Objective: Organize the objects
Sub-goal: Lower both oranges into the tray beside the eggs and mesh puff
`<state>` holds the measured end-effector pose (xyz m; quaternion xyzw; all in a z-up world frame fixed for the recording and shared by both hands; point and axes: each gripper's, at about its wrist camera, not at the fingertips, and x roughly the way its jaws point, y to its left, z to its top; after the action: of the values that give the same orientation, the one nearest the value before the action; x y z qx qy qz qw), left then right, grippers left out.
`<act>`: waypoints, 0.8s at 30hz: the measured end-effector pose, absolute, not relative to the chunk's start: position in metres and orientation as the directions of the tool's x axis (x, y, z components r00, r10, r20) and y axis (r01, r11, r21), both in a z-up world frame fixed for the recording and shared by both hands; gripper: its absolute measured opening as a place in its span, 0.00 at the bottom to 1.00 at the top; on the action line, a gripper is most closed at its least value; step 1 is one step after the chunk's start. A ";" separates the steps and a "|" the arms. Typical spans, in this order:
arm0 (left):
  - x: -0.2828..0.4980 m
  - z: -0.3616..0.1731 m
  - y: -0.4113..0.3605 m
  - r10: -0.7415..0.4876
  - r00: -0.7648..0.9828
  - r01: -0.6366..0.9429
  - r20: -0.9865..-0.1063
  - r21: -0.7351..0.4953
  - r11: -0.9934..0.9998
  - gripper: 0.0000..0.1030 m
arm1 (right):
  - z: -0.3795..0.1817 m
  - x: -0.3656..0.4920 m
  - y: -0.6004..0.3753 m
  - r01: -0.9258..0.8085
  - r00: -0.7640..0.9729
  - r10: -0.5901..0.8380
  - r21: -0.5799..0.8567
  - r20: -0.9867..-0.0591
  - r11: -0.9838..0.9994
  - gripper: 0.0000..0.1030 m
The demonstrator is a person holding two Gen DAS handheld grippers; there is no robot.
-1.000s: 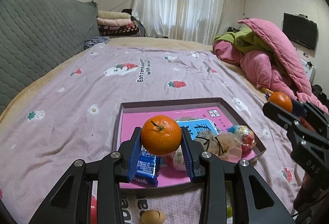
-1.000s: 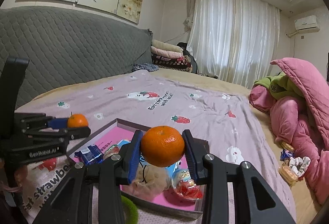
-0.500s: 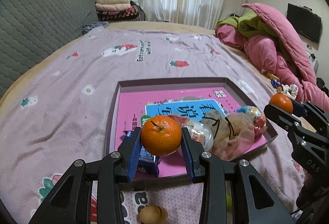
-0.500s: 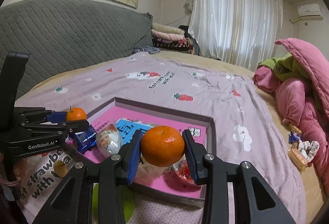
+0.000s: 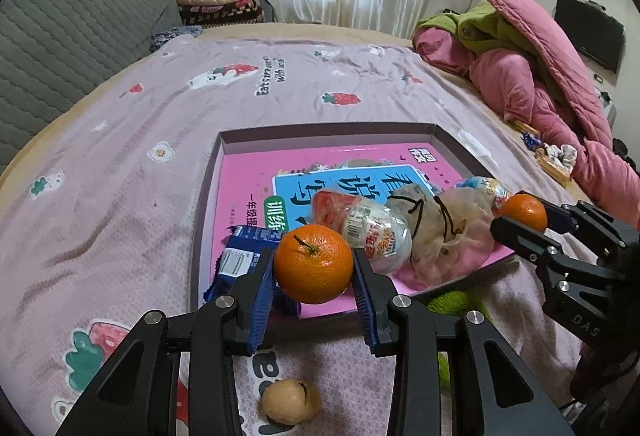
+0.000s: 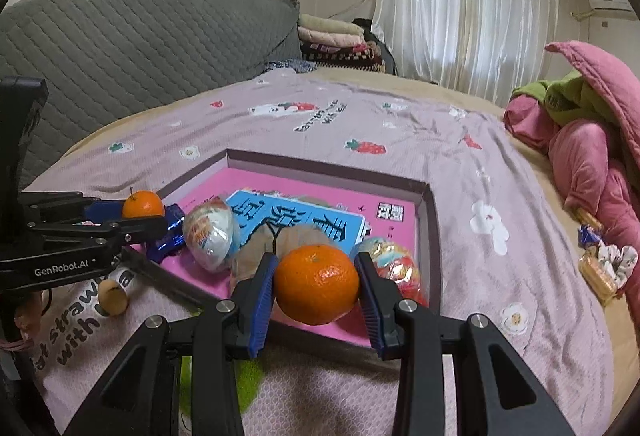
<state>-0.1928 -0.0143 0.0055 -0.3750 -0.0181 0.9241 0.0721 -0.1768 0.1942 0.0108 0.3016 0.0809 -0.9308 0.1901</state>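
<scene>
Bed (image 5: 120, 172) is covered by a lilac strawberry-print sheet; pink quilt (image 5: 560, 76) is piled at the right side, grey headboard (image 6: 120, 56) at the left. Tray (image 5: 208, 196) lies flat on the sheet, low purple walls, a pink book (image 5: 256, 188) filling its floor. Items are crowded along the tray's near side: blue packet (image 5: 240, 256) at the near left corner, partly over the rim; egg-shaped wrapped snack (image 5: 364, 224) just right of it; sheer drawstring pouch (image 5: 444, 232) touching the snack; colourful foil ball (image 6: 396, 264) at the near right corner. Left tongs (image 5: 314, 272) are clenched on an orange (image 5: 314, 268), stem up, held over the tray's near left edge just above the packet. Right tongs (image 6: 316, 288) are clenched on a second orange (image 6: 316, 284), held over the near right part of the tray, in front of the pouch and beside the foil ball. Contact between either orange and the tray contents cannot be told. Green item (image 5: 448, 304) is seen on the sheet just outside the near rim, mostly hidden by the tongs. Small tan nut (image 5: 290, 402) lies on the sheet near the left tongs, apart from the tray.
</scene>
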 end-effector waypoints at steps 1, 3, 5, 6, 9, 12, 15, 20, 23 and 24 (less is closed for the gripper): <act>-0.193 0.005 -0.014 0.147 -0.707 -0.120 -0.692 -0.088 -0.989 0.37 | 0.010 -0.177 0.194 0.402 -0.745 -0.305 -0.034 -0.594 -0.915 0.39; -0.193 0.002 -0.013 0.146 -0.704 -0.120 -0.695 -0.086 -0.989 0.37 | 0.008 -0.178 0.193 0.404 -0.737 -0.305 -0.031 -0.602 -0.914 0.39; -0.194 0.000 -0.013 0.148 -0.700 -0.122 -0.699 -0.087 -0.989 0.37 | 0.005 -0.179 0.193 0.405 -0.733 -0.305 -0.029 -0.607 -0.914 0.39; -0.194 0.000 -0.013 0.147 -0.699 -0.120 -0.700 -0.088 -0.989 0.37 | 0.004 -0.179 0.192 0.405 -0.731 -0.305 -0.029 -0.611 -0.914 0.39; -0.194 -0.002 -0.011 0.152 -0.697 -0.125 -0.701 -0.089 -0.988 0.37 | 0.002 -0.181 0.191 0.404 -0.727 -0.303 -0.027 -0.616 -0.914 0.39; -0.196 -0.004 -0.010 0.153 -0.692 -0.128 -0.705 -0.088 -0.988 0.37 | 0.000 -0.183 0.191 0.401 -0.722 -0.302 -0.021 -0.622 -0.916 0.39; -0.197 -0.006 -0.009 0.153 -0.689 -0.130 -0.708 -0.088 -0.988 0.37 | -0.001 -0.186 0.191 0.399 -0.720 -0.300 -0.020 -0.626 -0.917 0.39; -0.200 -0.008 -0.008 0.154 -0.687 -0.130 -0.710 -0.088 -0.988 0.37 | -0.004 -0.189 0.189 0.399 -0.716 -0.297 -0.021 -0.632 -0.917 0.39; -0.200 -0.009 -0.007 0.155 -0.689 -0.134 -0.708 -0.085 -0.987 0.37 | -0.006 -0.191 0.188 0.397 -0.715 -0.293 -0.023 -0.635 -0.918 0.39; -0.200 -0.010 -0.007 0.152 -0.692 -0.134 -0.706 -0.082 -0.988 0.37 | -0.007 -0.192 0.187 0.395 -0.714 -0.292 -0.022 -0.636 -0.919 0.39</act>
<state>-0.2004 -0.0070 -0.0098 -0.3847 -0.0118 0.9197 0.0777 -0.1923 0.1875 -0.0066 0.3291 0.0783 -0.9225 0.1860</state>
